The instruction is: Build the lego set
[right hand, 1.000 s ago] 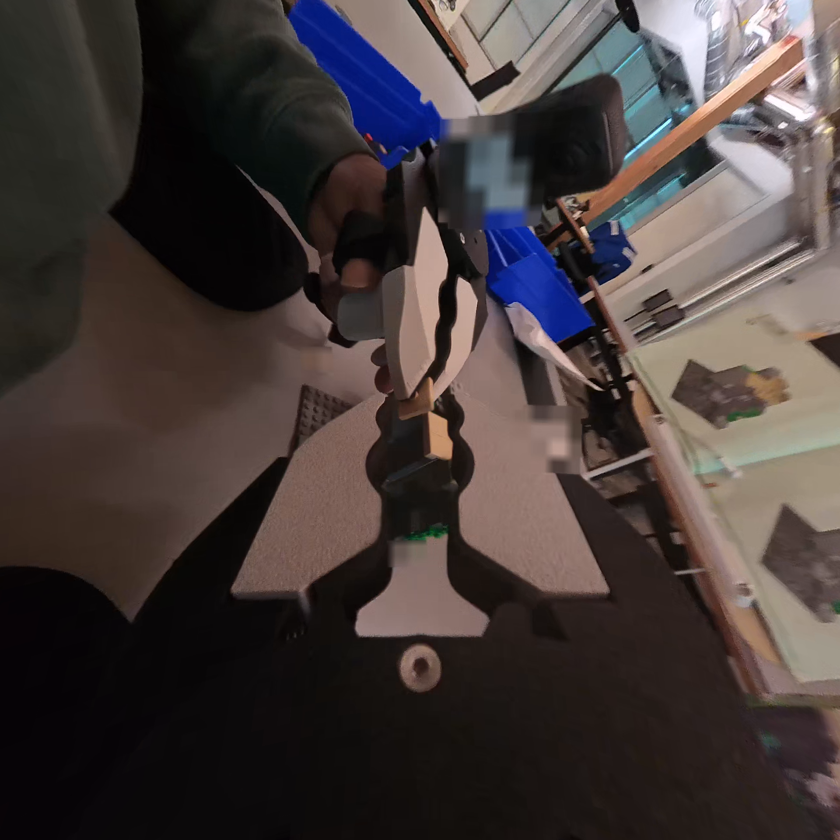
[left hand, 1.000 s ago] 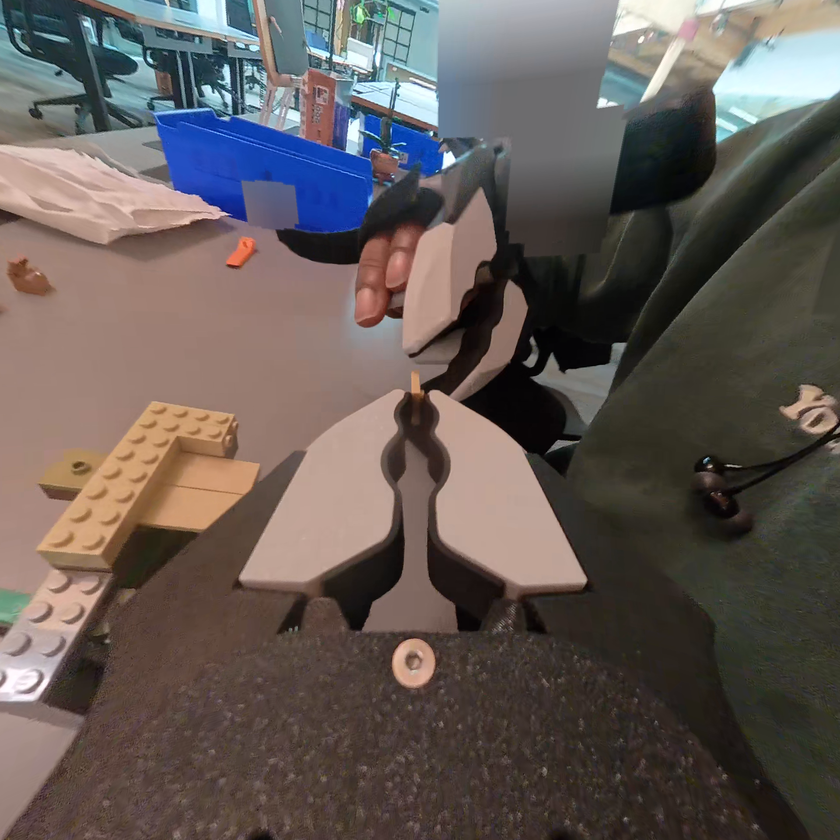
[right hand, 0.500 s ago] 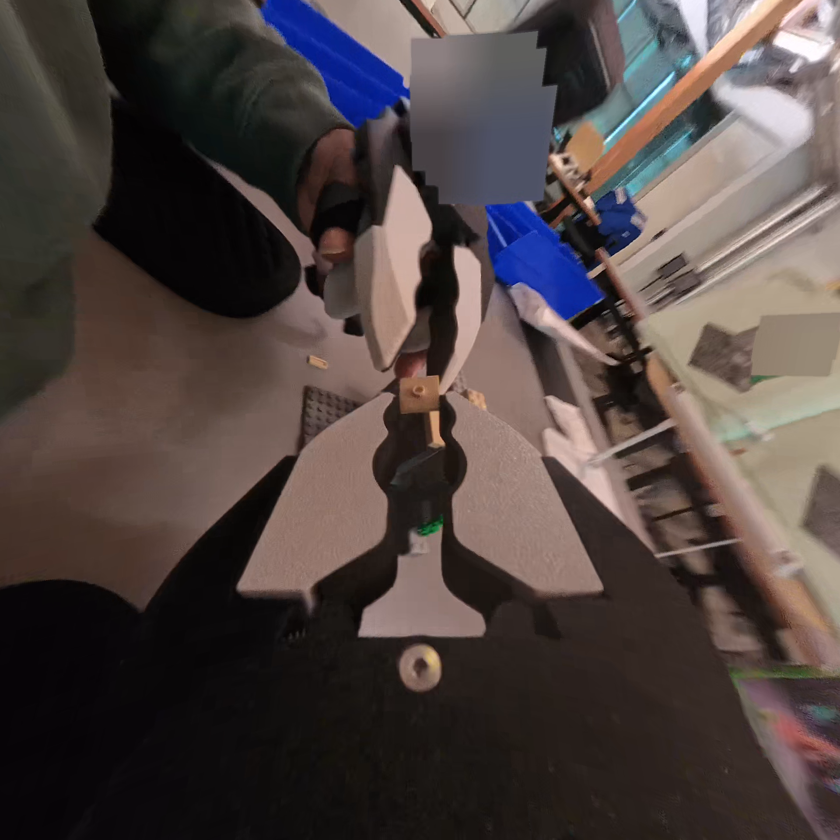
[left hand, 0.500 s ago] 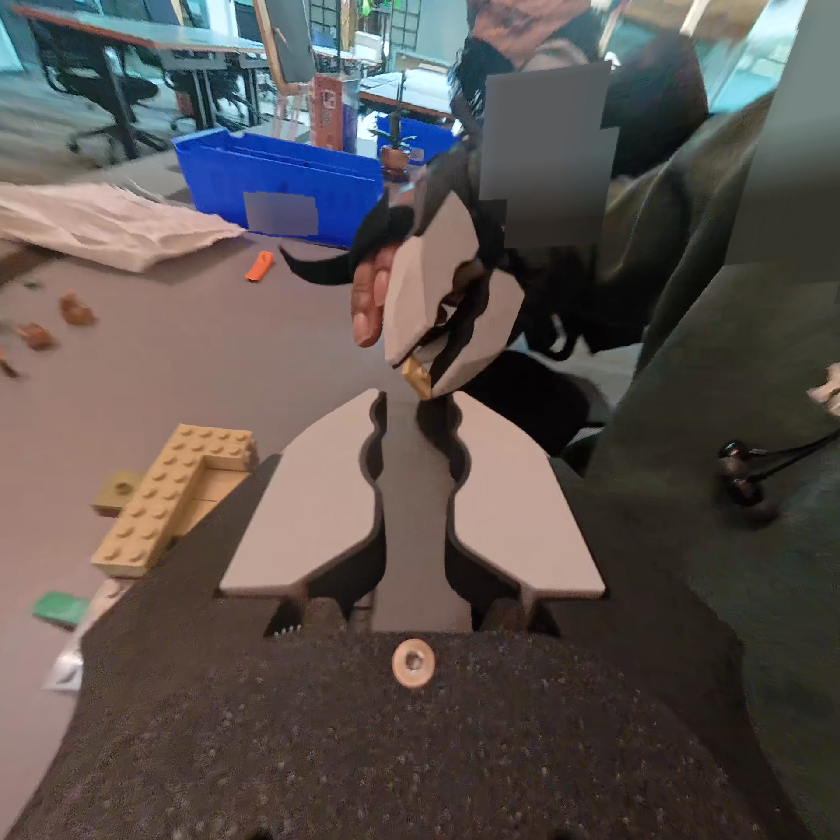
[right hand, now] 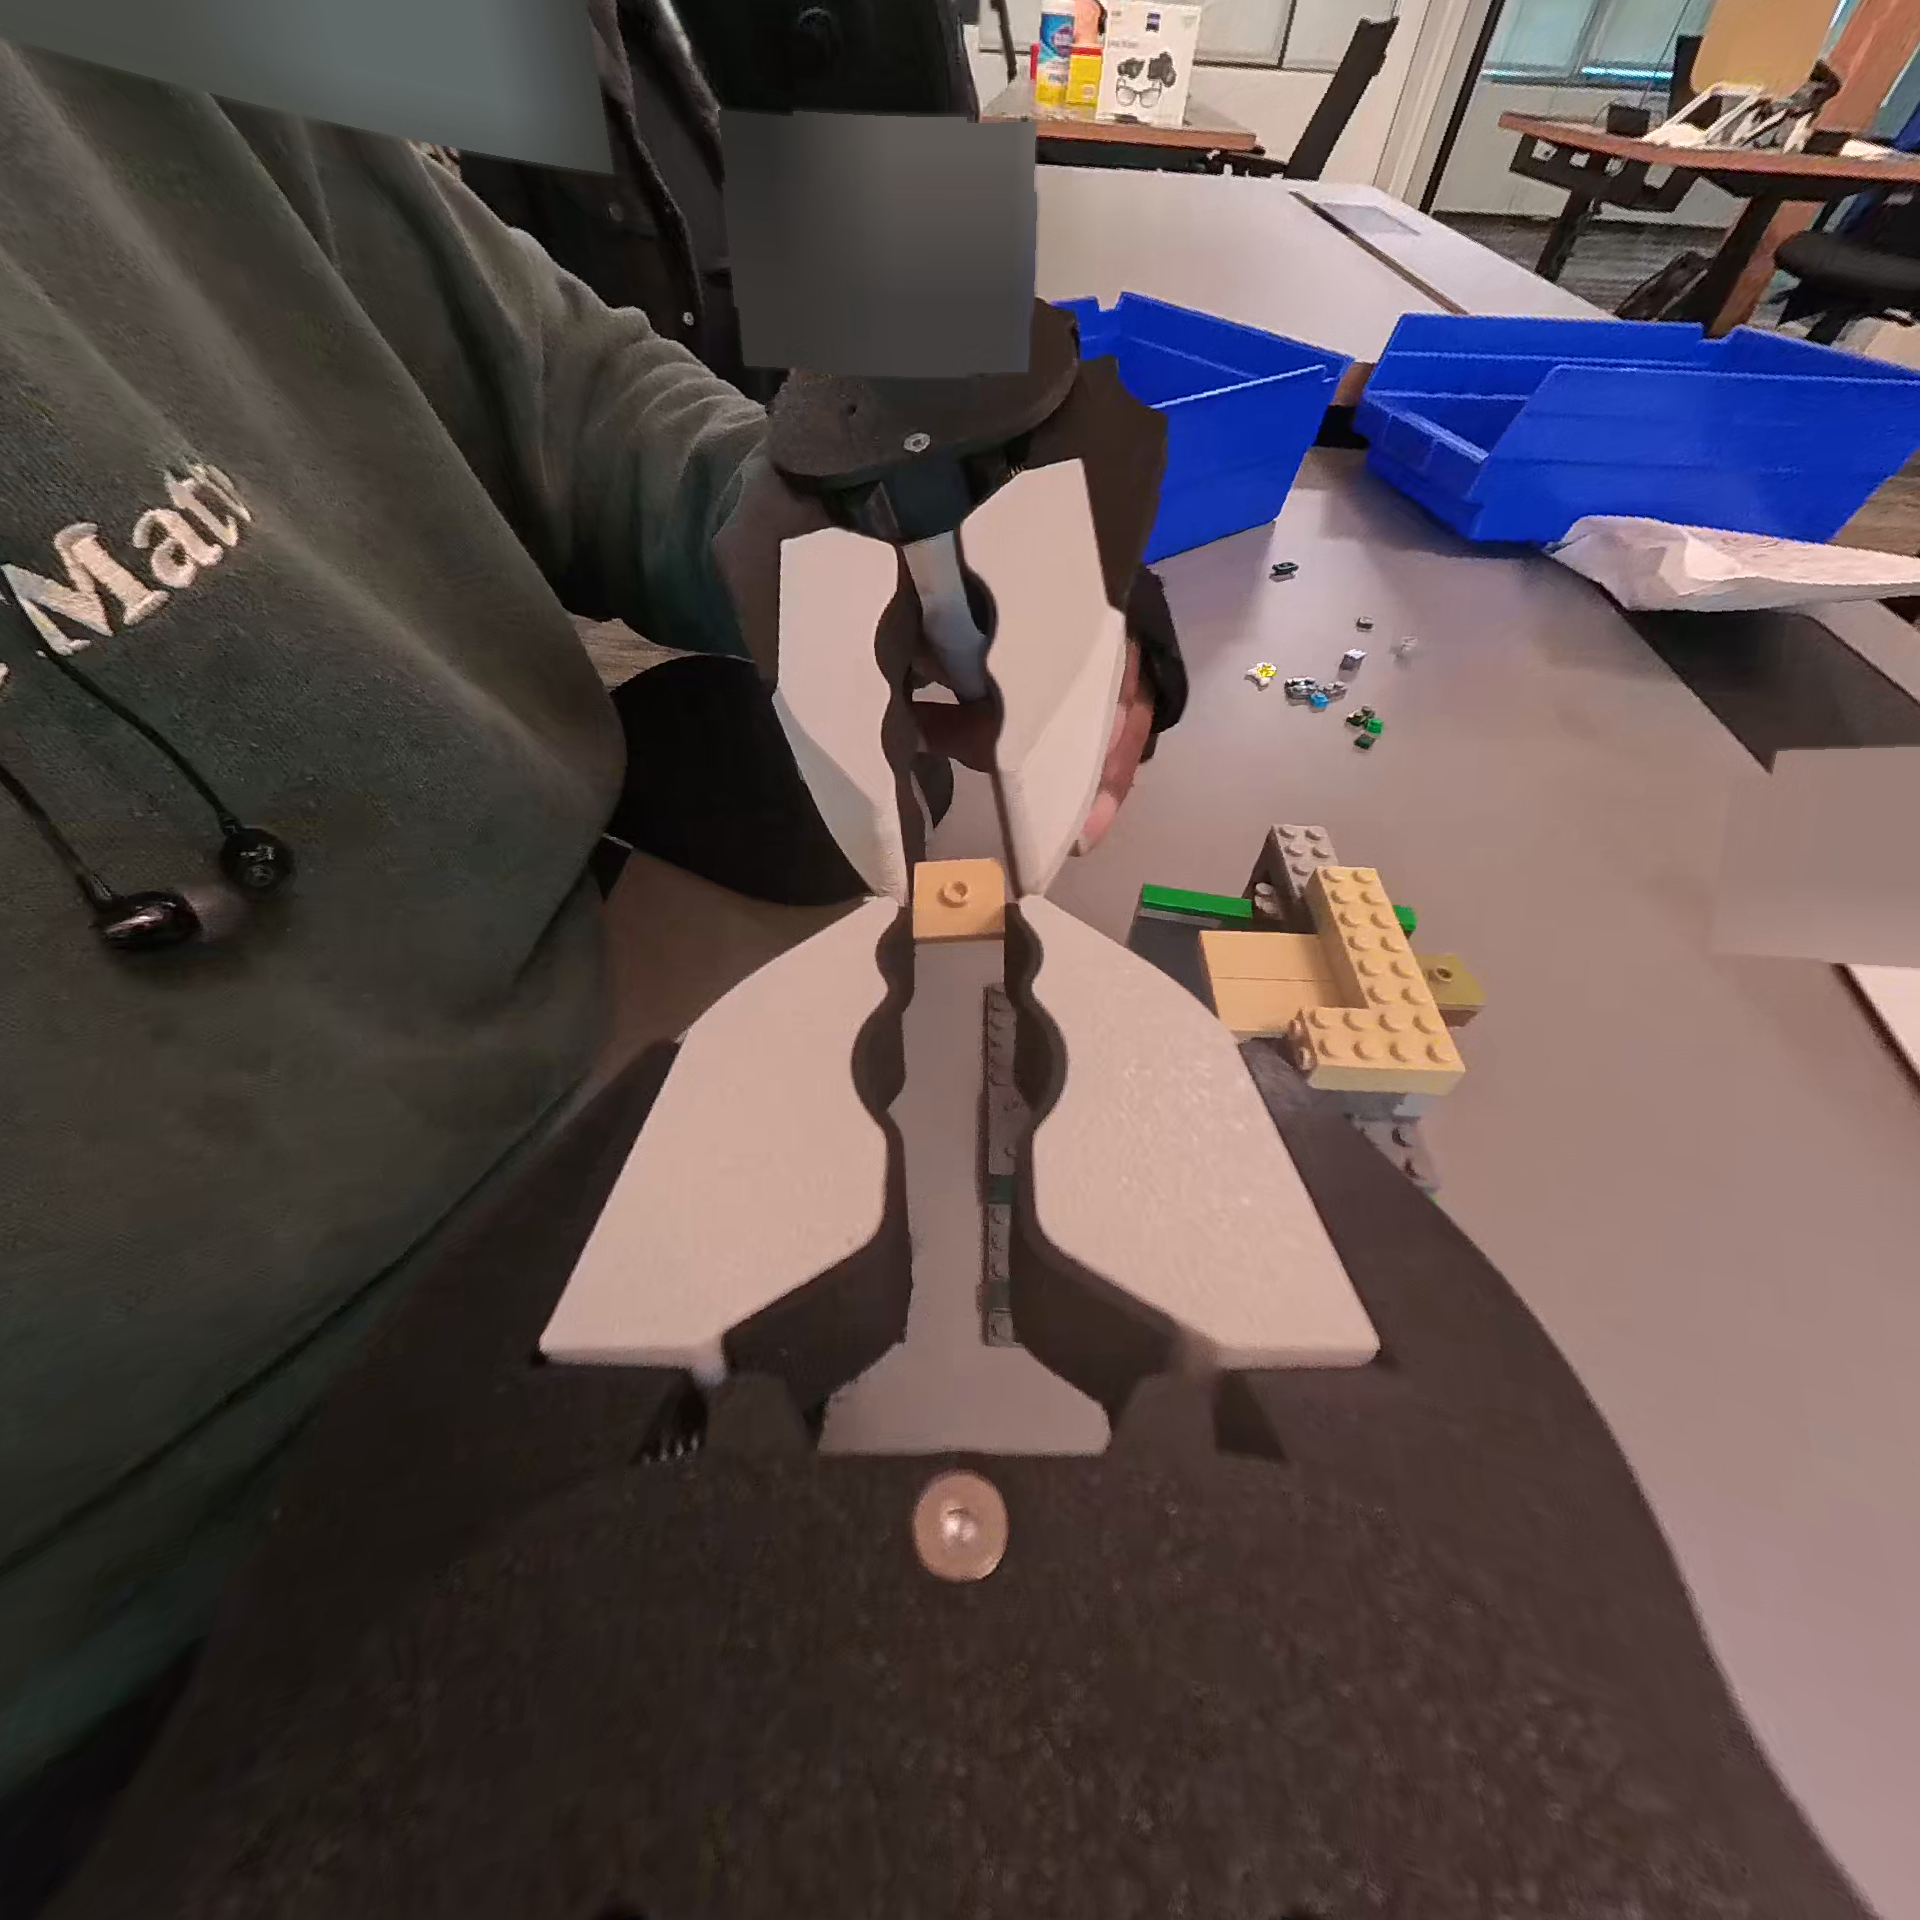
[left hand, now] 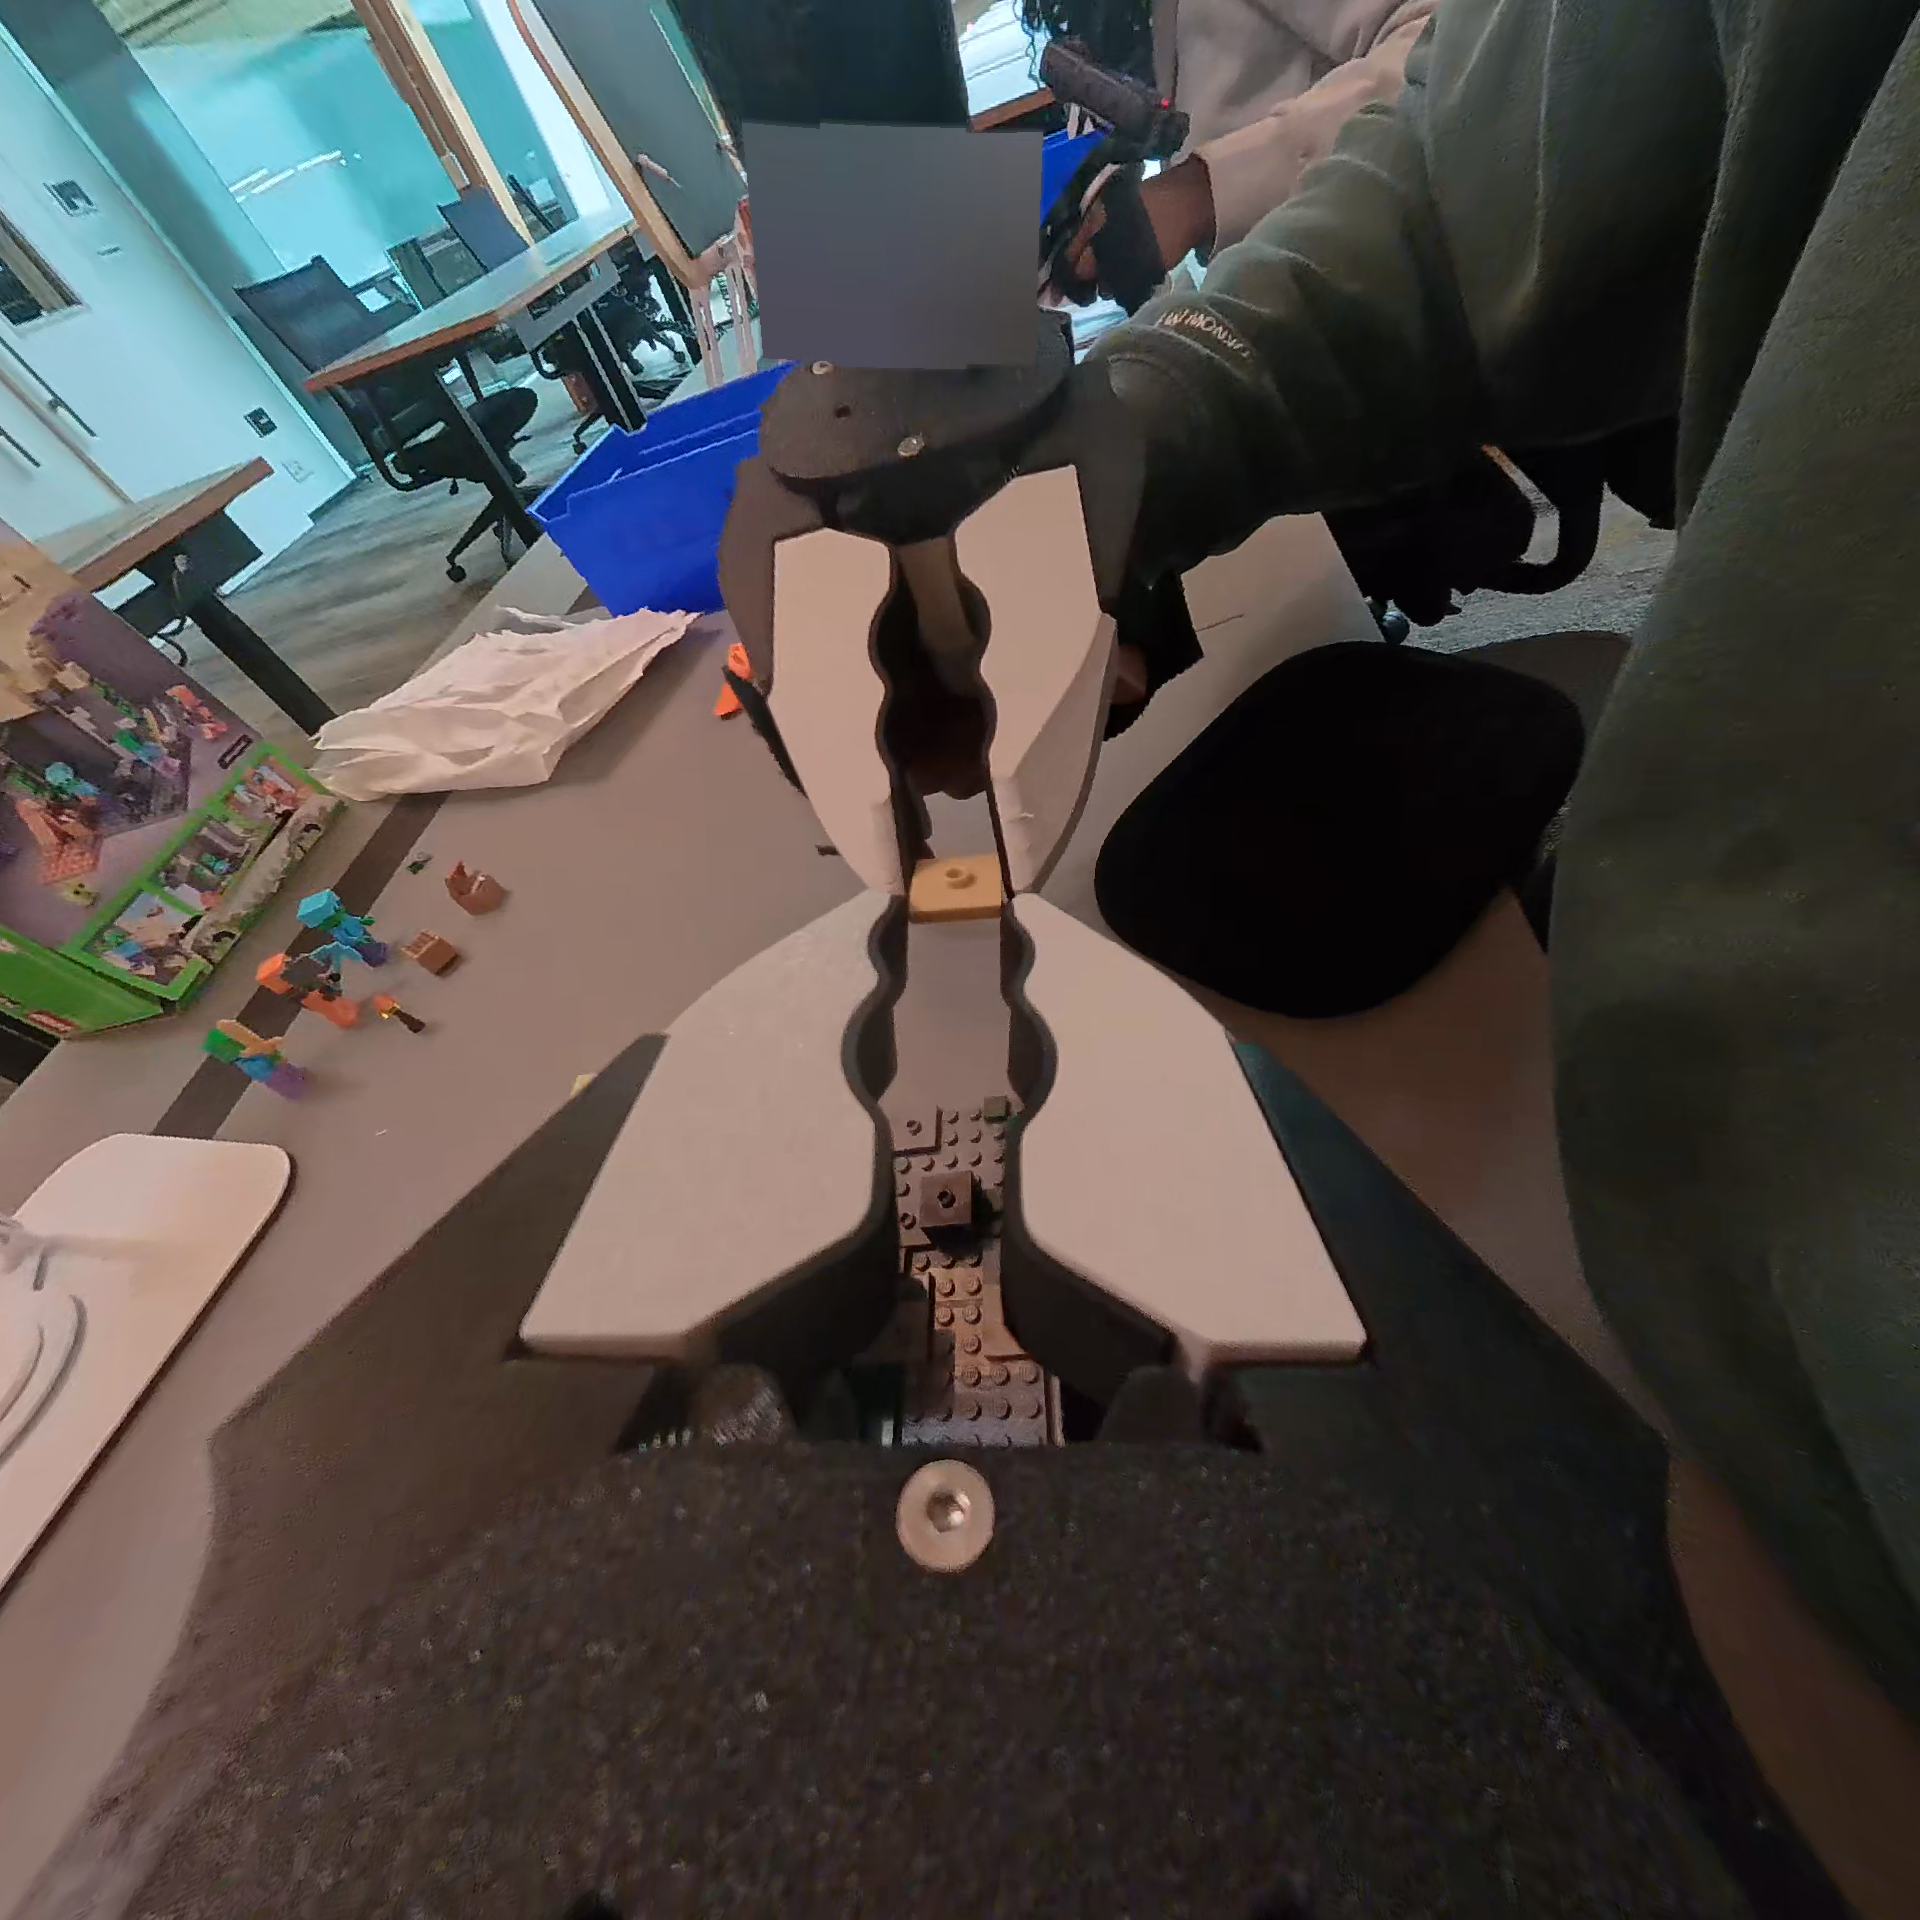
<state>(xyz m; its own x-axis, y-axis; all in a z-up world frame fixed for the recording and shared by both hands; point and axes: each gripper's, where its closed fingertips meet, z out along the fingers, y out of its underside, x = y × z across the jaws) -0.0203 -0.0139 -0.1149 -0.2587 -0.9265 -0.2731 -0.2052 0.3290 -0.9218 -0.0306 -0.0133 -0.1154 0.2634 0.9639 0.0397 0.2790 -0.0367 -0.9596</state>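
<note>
**Item 1, tan square plate** (left hand: 954, 885): single centre stud, held in the air above the grey table (left hand: 644, 831), at picture centre in both wrist views. It sits exactly where the two grippers meet tip to tip.

**Item 2, left gripper** (left hand: 956, 935): enters from 6 o'clock. Fingers are narrowed to a slot no wider than the plate, with the tips against the plate's two sides. Whether they actually clamp it cannot be told.

**Item 3, right gripper** (right hand: 961, 951): enters from 6 o'clock in its own view and from 12 o'clock in the left wrist view. It shows the same narrow slot, tips flanking the same plate (right hand: 958, 896). Which of the two carries the load cannot be told.

**Item 4, grey studded baseplate** (left hand: 951, 1174): lies on the table under the left gripper, seen through its finger gap.

**Item 5, tan and grey brick assembly** (right hand: 1361, 987): stands on the table at 3 o'clock of the plate in the right wrist view, with a green strip at its far edge.

**Item 6, loose small parts** (right hand: 1320, 686): scattered at 1 o'clock, near two blue bins (right hand: 1642, 426).

**Item 7, set box** (left hand: 125, 831): at 9 o'clock in the left wrist view, with minifigures (left hand: 332, 940) just beside it.

**Item 8, white paper bag** (left hand: 499, 707): crumpled, at 10 o'clock.

**Item 9, green sweatshirt** (right hand: 312, 727): fills the left side of the right wrist view. Black earphones (right hand: 177, 904) hang on it.
</note>
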